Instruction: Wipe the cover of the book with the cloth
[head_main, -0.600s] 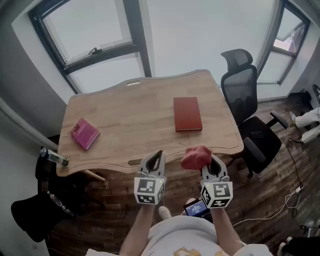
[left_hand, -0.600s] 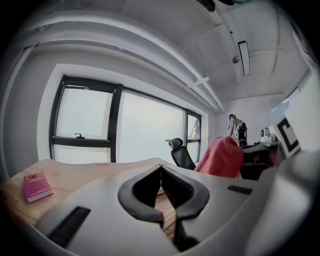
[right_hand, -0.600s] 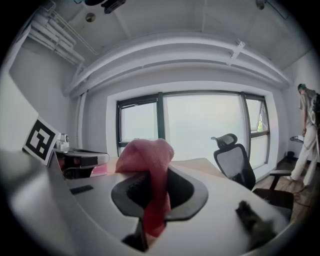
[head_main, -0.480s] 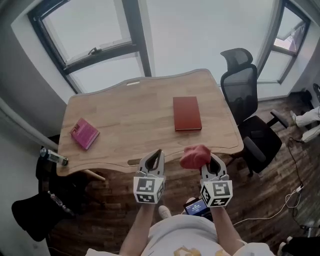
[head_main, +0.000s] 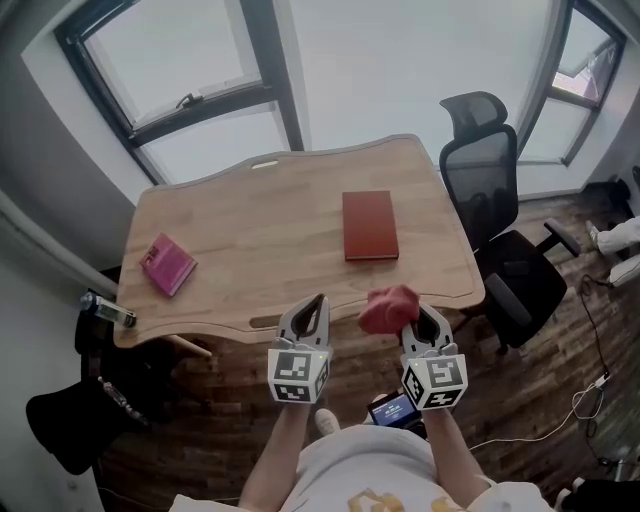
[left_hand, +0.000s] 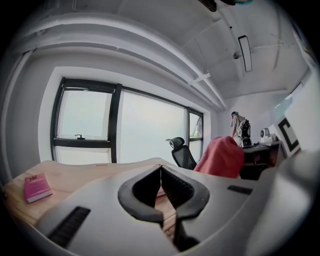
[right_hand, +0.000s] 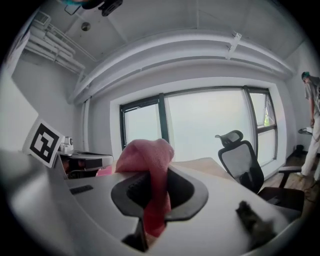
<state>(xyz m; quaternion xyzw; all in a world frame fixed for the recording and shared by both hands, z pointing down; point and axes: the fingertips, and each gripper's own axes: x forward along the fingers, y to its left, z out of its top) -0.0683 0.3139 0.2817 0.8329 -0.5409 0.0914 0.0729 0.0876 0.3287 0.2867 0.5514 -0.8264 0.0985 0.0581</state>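
Observation:
A dark red book (head_main: 370, 225) lies flat on the right half of the wooden table (head_main: 270, 250). My right gripper (head_main: 418, 322) is shut on a bunched red cloth (head_main: 388, 308) (right_hand: 147, 162), held just off the table's near edge, well short of the book. My left gripper (head_main: 310, 318) hangs beside it, jaws shut with nothing between them. In the left gripper view the cloth (left_hand: 220, 157) shows to the right of the shut jaws.
A pink book (head_main: 168, 265) (left_hand: 36, 186) lies at the table's left end. A black office chair (head_main: 495, 220) (right_hand: 242, 160) stands off the right end. A phone (head_main: 393, 410) rests on the person's lap. A person stands far right (right_hand: 312, 120). Windows run behind the table.
The view has shifted slightly; both grippers and the cloth stay at about the same spot near the table's front edge.

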